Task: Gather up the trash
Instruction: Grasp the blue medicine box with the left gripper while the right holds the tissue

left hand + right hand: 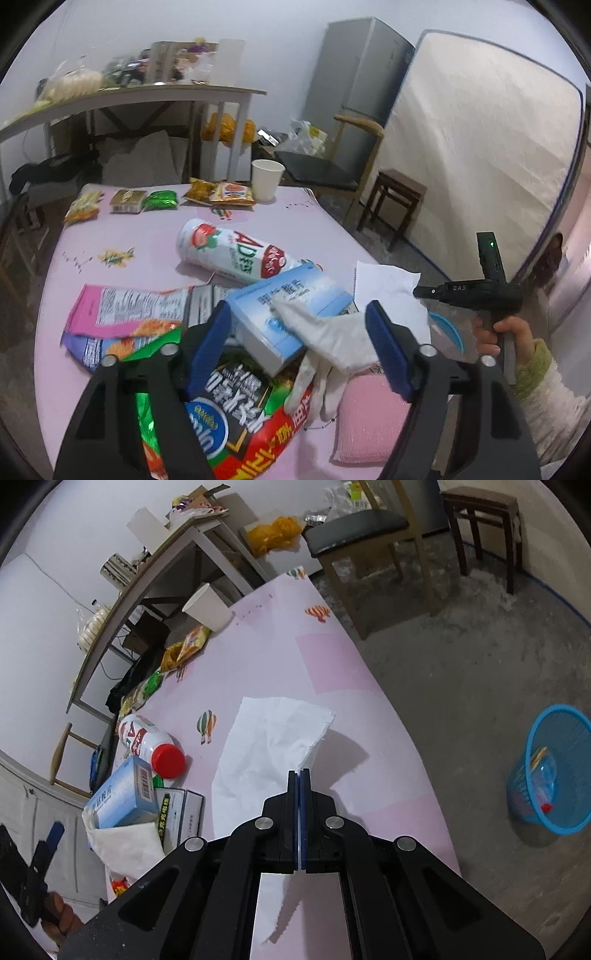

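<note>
Right fingers pinch the tissue while the left fingers stand spread over the pile of wrappers

From the left wrist, the left gripper point(299, 350) has its fingers point(208, 347) spread wide with nothing pressed between them; a white glove point(332, 343) and a pale blue box point(284, 314) lie in the gap beyond the tips, and printed snack bags point(236, 410) lie beneath — likely the next pick, so the fingers are held open above it. From the right wrist, the right gripper point(300, 775) has its fingers pressed together on the near edge of the white tissue point(266, 746), which drapes ahead of the tips over the pink tabletop point(280, 646). The blue basket point(554, 771) sits on the floor well off to the right of the fingers — presumably where the tissue is bound.
</note>
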